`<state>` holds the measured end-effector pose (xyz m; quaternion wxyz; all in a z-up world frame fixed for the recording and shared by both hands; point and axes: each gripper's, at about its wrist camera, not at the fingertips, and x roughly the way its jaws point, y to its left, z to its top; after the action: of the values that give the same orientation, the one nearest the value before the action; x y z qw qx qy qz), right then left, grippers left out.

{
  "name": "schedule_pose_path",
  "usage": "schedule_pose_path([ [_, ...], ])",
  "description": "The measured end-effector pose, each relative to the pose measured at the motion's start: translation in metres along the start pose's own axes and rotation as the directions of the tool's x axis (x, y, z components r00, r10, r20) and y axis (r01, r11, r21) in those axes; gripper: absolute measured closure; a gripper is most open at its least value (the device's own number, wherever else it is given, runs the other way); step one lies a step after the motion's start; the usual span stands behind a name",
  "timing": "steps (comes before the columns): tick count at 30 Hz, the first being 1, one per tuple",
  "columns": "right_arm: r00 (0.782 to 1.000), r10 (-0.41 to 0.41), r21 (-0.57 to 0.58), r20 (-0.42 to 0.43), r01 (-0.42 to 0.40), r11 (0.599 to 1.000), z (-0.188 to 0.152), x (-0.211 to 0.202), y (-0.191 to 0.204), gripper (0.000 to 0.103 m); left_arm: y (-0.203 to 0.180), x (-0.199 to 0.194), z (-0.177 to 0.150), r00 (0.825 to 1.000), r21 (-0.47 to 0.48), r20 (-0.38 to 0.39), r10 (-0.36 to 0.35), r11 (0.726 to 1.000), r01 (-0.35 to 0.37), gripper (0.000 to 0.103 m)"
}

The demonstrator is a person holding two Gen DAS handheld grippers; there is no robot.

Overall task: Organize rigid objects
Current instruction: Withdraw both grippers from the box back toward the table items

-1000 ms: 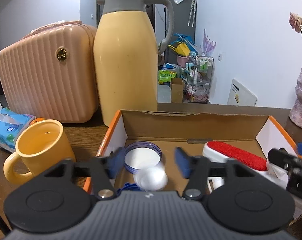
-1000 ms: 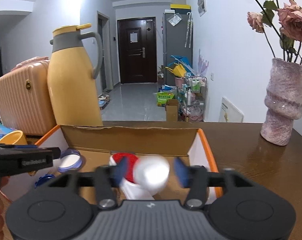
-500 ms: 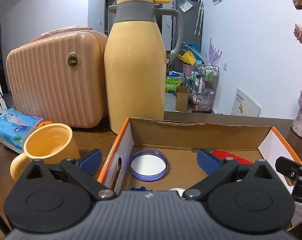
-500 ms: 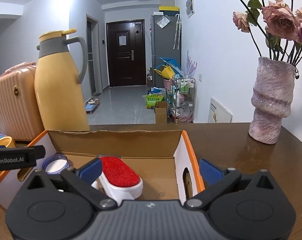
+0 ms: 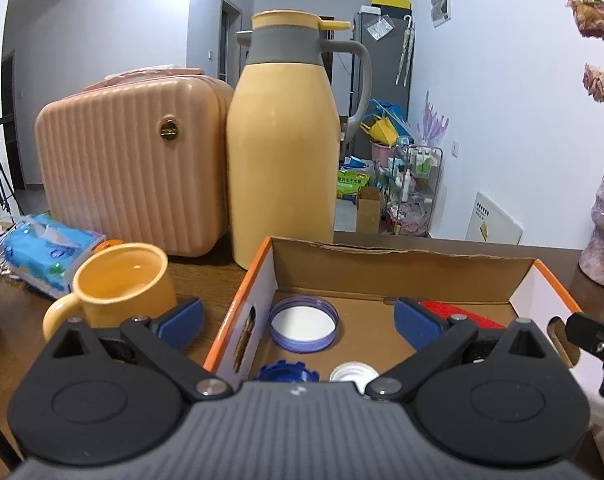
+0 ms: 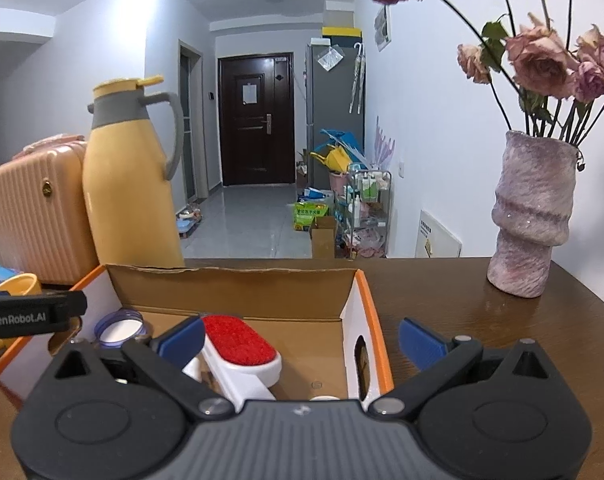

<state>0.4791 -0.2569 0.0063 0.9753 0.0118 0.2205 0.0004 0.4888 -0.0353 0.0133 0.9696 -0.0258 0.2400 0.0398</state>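
Both grippers, left gripper (image 5: 298,322) and right gripper (image 6: 300,338), hover with jaws spread wide and empty over the open orange-edged cardboard box (image 5: 397,258) on the worktop. Inside lie a purple-rimmed lid (image 5: 303,323), a blue cap (image 5: 288,372), a white cap (image 5: 351,372) and a red-padded white brush (image 6: 242,346). Best lift clear before seeking another item.

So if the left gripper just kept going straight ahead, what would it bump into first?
Probably the cardboard box: the left gripper points slightly downward into it, so it would likely meet the floor near the purple-rimmed lid. Depth is hard to judge.
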Motion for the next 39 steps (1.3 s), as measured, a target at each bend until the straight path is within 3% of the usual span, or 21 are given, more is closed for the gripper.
schedule_pose_path([
  [9,0.997,0.065,-0.007,0.043,-0.065,0.998,-0.016,-0.051,-0.016,0.0,0.0,-0.047,-0.031,0.999,0.007,0.042,0.004,1.0,-0.005,0.0],
  [25,0.992,0.095,-0.047,0.078,-0.091,0.995,-0.078,-0.157,-0.03,0.0,-0.005,-0.116,-0.096,0.998,0.056,-0.036,-0.058,0.997,0.06,0.0],
  [35,0.998,0.06,-0.012,0.025,-0.059,0.998,-0.122,-0.193,-0.026,0.0,0.008,-0.153,-0.12,0.991,0.089,-0.051,-0.126,0.988,0.13,0.0],
  [39,0.999,0.041,0.016,-0.006,-0.041,0.999,-0.135,-0.197,-0.02,0.0,0.016,-0.159,-0.126,0.992,0.101,-0.056,-0.117,0.987,0.122,0.0],
])
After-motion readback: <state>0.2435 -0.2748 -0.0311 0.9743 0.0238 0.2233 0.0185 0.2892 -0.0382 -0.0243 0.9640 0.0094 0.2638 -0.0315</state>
